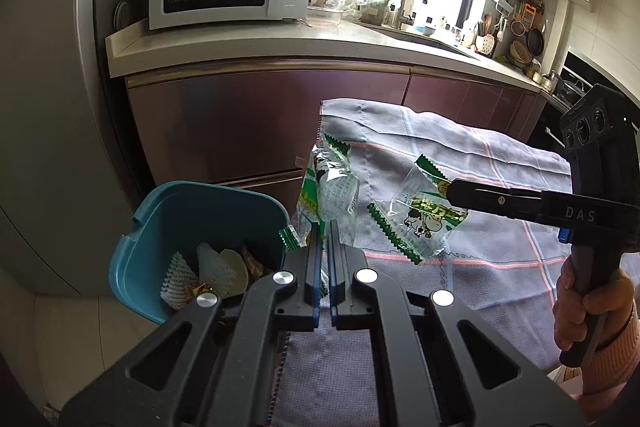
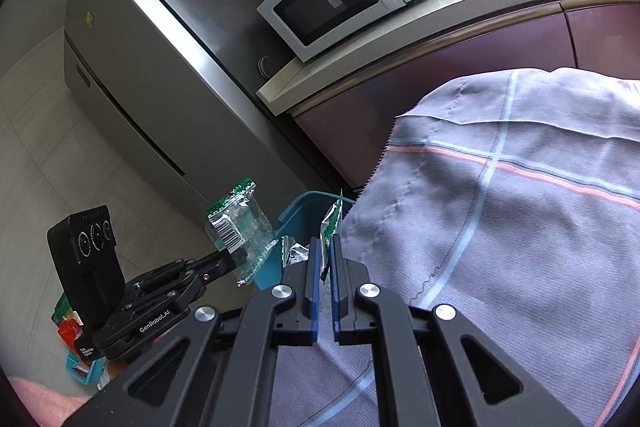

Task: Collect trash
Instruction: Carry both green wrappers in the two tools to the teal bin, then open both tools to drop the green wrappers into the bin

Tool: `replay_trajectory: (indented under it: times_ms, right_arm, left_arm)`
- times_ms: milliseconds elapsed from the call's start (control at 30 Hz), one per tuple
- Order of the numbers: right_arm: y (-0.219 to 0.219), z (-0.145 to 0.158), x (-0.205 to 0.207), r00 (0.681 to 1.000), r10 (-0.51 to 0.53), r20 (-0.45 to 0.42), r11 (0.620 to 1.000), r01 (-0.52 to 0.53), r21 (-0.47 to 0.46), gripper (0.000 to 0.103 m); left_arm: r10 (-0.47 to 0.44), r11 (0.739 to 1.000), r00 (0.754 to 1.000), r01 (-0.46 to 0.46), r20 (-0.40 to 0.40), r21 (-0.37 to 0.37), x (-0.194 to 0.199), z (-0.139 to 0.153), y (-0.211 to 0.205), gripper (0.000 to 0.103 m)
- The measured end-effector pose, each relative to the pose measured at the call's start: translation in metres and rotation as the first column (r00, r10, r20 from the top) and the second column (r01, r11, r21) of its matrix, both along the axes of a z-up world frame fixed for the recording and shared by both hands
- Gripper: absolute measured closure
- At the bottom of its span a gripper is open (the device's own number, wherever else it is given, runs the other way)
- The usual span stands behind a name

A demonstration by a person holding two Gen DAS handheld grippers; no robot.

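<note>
Left wrist view, going left to right. Teal bin (image 1: 192,223) at 9 o'clock of the left gripper (image 1: 325,239), on the floor beside the table edge, already holding foam fruit netting (image 1: 180,277) and other scraps. Left gripper is clenched on a clear green-edged wrapper (image 1: 328,187), which stands up at 12 o'clock of the fingertips, near the bin rim but not over the opening. At 3 o'clock, the right gripper (image 1: 454,193) is clamped on a second wrapper (image 1: 416,219) with a cartoon cow print, hanging above the grey checked tablecloth (image 1: 500,163). Hand (image 1: 584,311) on its handle at far right.

Right wrist view: bin (image 2: 298,209) peeks out at 11 o'clock of the right gripper, behind the cloth edge.

Step, as I read it: carrying both wrappers to the bin, drop not yet done. Next move calls for getting each wrapper fully above the opening before letting go; the light film may cling to the pads or drift, so release low.
</note>
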State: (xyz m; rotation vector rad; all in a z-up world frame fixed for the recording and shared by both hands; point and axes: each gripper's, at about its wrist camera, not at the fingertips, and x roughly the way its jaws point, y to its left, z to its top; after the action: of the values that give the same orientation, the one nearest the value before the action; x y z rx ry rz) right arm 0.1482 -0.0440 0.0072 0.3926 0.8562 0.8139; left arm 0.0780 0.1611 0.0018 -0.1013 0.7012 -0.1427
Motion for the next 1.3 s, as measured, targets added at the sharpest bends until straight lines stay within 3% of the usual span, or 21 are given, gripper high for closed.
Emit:
replay_trajectory:
  times_ms: [500, 1300]
  right_arm:
    - [0.066, -0.002, 0.019, 0.996, 0.085, -0.016, 0.996, -0.086, -0.039, 0.099]
    - [0.140, -0.047, 0.048, 0.986, 0.119, -0.116, 0.976, -0.137, -0.171, 0.096]
  left_arm:
    - [0.113, 0.994, 0.993, -0.113, -0.035, 0.003, 0.009, -0.017, 0.052, 0.099]
    - [0.195, 0.981, 0.971, -0.193, -0.140, 0.026, 0.039, -0.067, 0.085, 0.097]
